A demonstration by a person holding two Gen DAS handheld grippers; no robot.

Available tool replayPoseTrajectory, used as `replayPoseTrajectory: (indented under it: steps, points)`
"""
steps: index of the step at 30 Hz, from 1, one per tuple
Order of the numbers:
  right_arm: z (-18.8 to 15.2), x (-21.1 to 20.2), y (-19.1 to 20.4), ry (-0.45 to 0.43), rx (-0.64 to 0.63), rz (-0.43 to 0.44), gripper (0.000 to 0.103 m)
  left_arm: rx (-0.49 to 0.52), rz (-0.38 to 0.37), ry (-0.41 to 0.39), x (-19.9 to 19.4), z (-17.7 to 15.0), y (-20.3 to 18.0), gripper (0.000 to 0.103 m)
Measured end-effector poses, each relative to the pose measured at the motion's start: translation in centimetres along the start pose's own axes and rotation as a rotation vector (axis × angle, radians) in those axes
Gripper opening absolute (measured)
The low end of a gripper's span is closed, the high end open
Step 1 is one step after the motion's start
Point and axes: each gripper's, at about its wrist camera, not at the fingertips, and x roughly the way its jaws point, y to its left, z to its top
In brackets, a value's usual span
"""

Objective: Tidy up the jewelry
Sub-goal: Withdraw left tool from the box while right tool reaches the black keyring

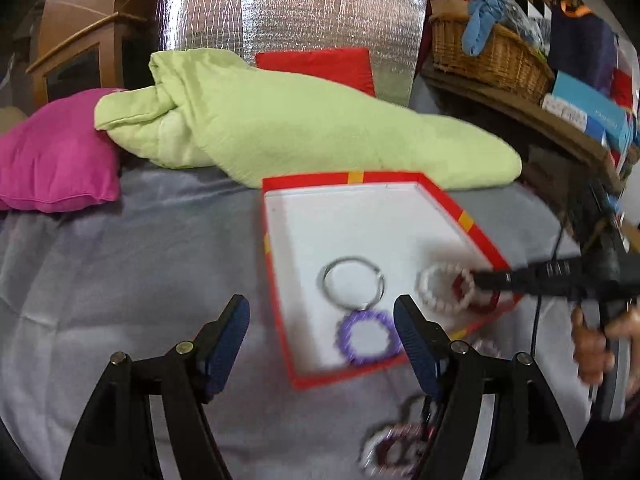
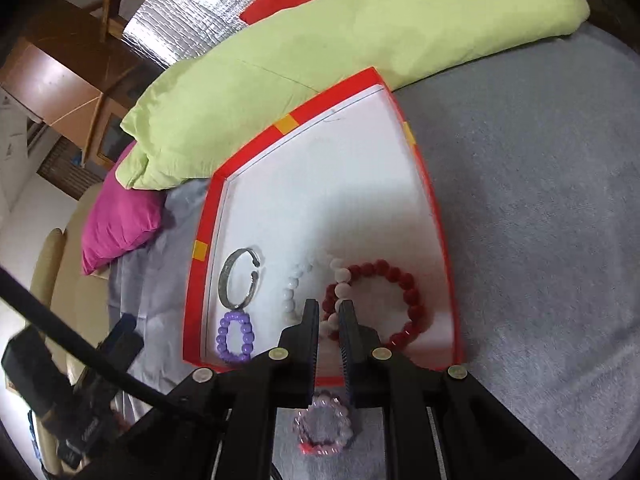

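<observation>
The white bead bracelet [image 2: 316,288] was pinched by the right gripper [image 2: 329,310] inside the red box [image 2: 424,184]; the left gripper [image 1: 320,316] was held open, empty, near the purple bracelet [image 1: 366,338].

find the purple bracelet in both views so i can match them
Left wrist view: the purple bracelet lies low in the middle, in the near part of the red box, just below the silver bangle.
Right wrist view: the bracelet lies lower left, in the box's near left corner, again just below the bangle.
Shared landmark: the silver bangle next to it.
</observation>
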Motion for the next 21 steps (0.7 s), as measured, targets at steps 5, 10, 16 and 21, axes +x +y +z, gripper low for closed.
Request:
replayPoseTrajectory:
  steps: [5,10,16,21]
  points:
    - [-0.1,0.6,2.1,-0.035,-0.071,-0.074,0.004,0.072,0.018,0.031,-1.6,-2.1,-0.8,0.075]
    - [0.9,1.3,3.9,-0.071,-0.133,-0.032,0.004,0.07,0.045,0.021,-3.5,-3.6,-1.4,0.075]
    - [-0.2,2.1,3.8,-0.023,-0.133,0.015,0.012,-0.113,0.047,0.006,-6.5,-6.7,-0.9,0.075]
    - [-3.0,-2.9,2.4,-0.13,-0.133,0.04,0.043,-0.168,0.045,0.031,-9.9,-10.9,-1.4,0.075]
